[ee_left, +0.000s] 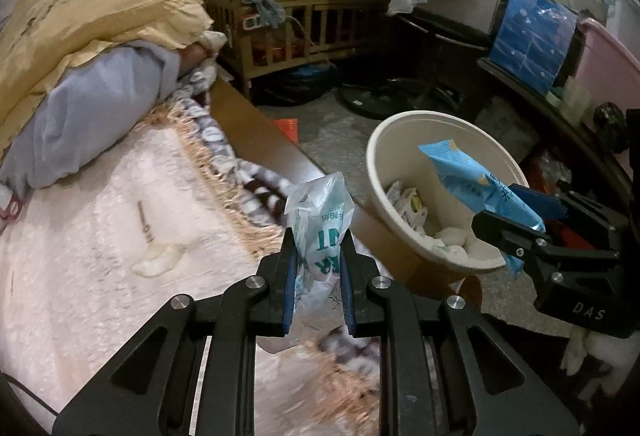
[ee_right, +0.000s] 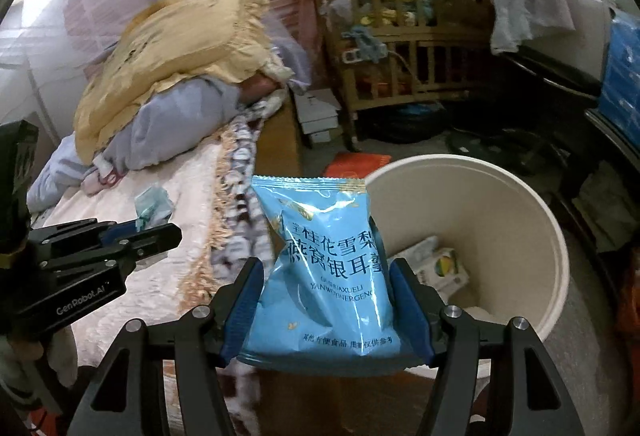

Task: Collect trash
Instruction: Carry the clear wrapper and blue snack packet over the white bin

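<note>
**Both grippers holding wrappers beside the trash bin**

The left gripper [ee_left: 318,276] is clenching a crumpled clear plastic bag [ee_left: 320,232] with green lettering between its blue pads; the bag is sticking up past the fingertips and hanging down behind them. It is hovering over the near edge of the bed [ee_left: 100,256], above the fringed blanket [ee_left: 224,172], with the bin just to its right.

The right gripper [ee_right: 326,300] is grasping a light blue snack packet [ee_right: 326,268] printed with Chinese characters, its two fingers pressing the packet's left and right sides. The packet is standing upright, its top edge reaching beyond the fingertips. In the left wrist view this blue packet [ee_left: 476,180] is being held over the near right rim of the cream trash bin [ee_left: 384,152], partly above the opening.

The bin [ee_right: 556,236] is standing on the floor beside the bed, and white and printed wrappers [ee_left: 412,208] are lying at its bottom. Far behind, a wooden crib [ee_left: 288,8] is sitting full of clutter, and a yellow pillow [ee_left: 92,16] is resting on a grey bundle on the bed's far left.
</note>
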The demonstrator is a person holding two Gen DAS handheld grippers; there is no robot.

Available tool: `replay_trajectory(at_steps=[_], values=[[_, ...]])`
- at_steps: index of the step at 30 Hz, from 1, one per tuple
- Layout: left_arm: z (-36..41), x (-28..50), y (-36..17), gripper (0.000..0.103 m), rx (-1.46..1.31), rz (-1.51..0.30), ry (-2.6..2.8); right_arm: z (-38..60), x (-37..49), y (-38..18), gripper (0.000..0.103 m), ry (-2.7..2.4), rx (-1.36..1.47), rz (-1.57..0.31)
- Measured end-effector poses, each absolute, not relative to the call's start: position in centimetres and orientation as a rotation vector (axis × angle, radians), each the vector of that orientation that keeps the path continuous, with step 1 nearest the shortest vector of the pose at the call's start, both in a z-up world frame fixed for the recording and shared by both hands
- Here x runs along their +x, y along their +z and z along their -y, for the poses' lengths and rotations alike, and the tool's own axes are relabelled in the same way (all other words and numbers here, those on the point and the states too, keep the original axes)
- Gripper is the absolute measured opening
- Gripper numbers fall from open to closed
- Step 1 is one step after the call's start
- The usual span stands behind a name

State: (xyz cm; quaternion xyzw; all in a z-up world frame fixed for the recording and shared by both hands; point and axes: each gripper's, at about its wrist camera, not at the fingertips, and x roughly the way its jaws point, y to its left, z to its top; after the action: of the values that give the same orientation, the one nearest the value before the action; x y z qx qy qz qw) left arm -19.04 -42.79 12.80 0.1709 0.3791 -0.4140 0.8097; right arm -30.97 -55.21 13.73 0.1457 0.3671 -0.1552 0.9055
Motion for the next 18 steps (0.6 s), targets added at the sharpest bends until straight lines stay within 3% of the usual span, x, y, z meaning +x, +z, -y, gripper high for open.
replay_trajectory(at_steps=[18], values=[[48.6, -20.5, 11.4, 0.016, 0.413, -0.826, -0.938, 60.3, -33.9, 11.6, 0.063, -0.412, 0.368, -0.765]])
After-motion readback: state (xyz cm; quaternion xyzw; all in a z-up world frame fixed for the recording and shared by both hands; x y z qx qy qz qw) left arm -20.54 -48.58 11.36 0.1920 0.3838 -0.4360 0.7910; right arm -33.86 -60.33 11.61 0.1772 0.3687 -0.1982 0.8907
